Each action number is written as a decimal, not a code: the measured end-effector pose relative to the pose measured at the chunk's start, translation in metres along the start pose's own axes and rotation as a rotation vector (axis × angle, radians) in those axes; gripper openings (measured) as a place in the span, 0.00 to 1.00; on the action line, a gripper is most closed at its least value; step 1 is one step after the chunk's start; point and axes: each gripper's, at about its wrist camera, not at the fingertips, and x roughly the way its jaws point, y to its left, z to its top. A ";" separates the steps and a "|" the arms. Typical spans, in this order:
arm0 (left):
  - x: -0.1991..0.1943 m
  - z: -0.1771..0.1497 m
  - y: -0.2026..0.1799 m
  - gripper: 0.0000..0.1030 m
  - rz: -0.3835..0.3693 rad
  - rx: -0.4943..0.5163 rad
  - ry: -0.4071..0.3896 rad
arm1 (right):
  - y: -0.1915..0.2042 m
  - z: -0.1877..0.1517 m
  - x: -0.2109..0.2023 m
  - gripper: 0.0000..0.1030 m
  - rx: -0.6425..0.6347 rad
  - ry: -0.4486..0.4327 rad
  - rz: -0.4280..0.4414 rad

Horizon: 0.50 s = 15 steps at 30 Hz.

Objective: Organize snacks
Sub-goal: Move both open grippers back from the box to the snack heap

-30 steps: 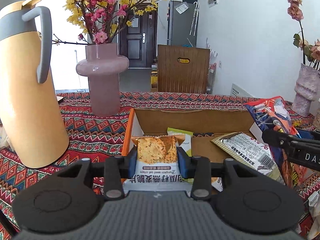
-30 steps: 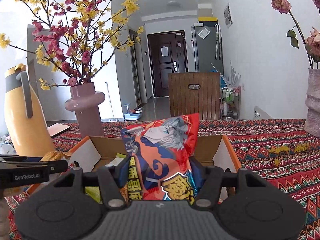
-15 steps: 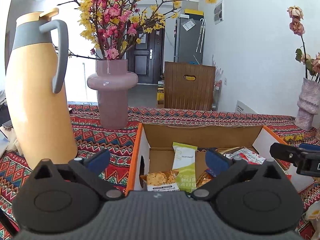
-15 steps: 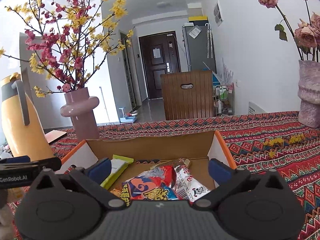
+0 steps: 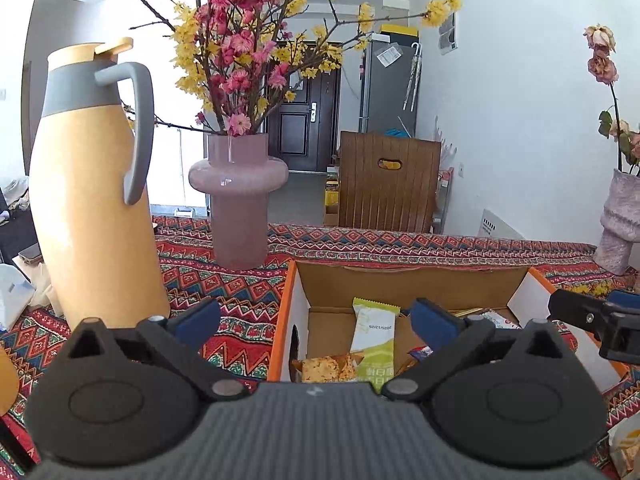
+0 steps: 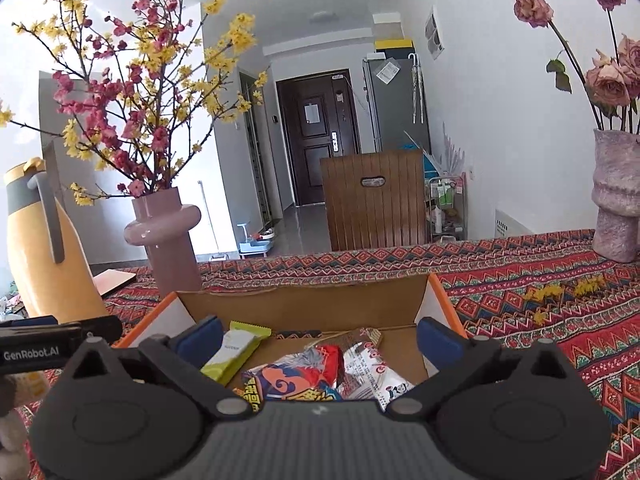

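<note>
An open cardboard box with orange edges [image 5: 404,284] [image 6: 304,304] sits on the patterned tablecloth. Inside lie a green bar [image 5: 374,336] [image 6: 234,350], an oat crisp packet [image 5: 326,368], a red-orange anime snack bag [image 6: 296,380] and a silver-red packet [image 6: 372,372]. My left gripper [image 5: 316,320] is open and empty, above the box's near left side. My right gripper [image 6: 318,338] is open and empty, above the box's near edge; part of it shows at the right of the left wrist view [image 5: 592,320].
A tall yellow thermos jug [image 5: 92,196] [image 6: 36,240] stands left of the box. A pink vase with flowering branches [image 5: 240,200] [image 6: 164,240] stands behind it. A pale vase with dried roses [image 6: 616,200] [image 5: 620,220] stands far right. A snack packet [image 5: 628,444] lies at lower right.
Both grippers opened: the oat crisp packet and the red anime bag dropped into the box. Both grippers have since drawn back and up a little.
</note>
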 end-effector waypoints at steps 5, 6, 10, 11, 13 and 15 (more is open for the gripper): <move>-0.029 0.004 0.000 1.00 -0.032 0.011 -0.028 | 0.006 0.007 -0.028 1.00 -0.012 -0.027 0.004; -0.035 0.004 -0.001 1.00 -0.036 0.016 -0.030 | 0.006 0.006 -0.033 1.00 -0.013 -0.028 0.004; -0.056 -0.004 0.004 1.00 -0.059 0.013 -0.022 | 0.005 -0.003 -0.057 1.00 -0.005 -0.018 -0.007; -0.061 -0.007 0.005 1.00 -0.061 0.017 -0.020 | 0.004 -0.006 -0.063 1.00 0.001 -0.015 -0.009; -0.069 -0.016 0.008 1.00 -0.064 0.027 -0.012 | 0.000 -0.016 -0.076 1.00 0.014 -0.005 -0.011; -0.076 -0.025 0.012 1.00 -0.061 0.030 0.004 | -0.002 -0.026 -0.087 1.00 0.016 0.008 -0.016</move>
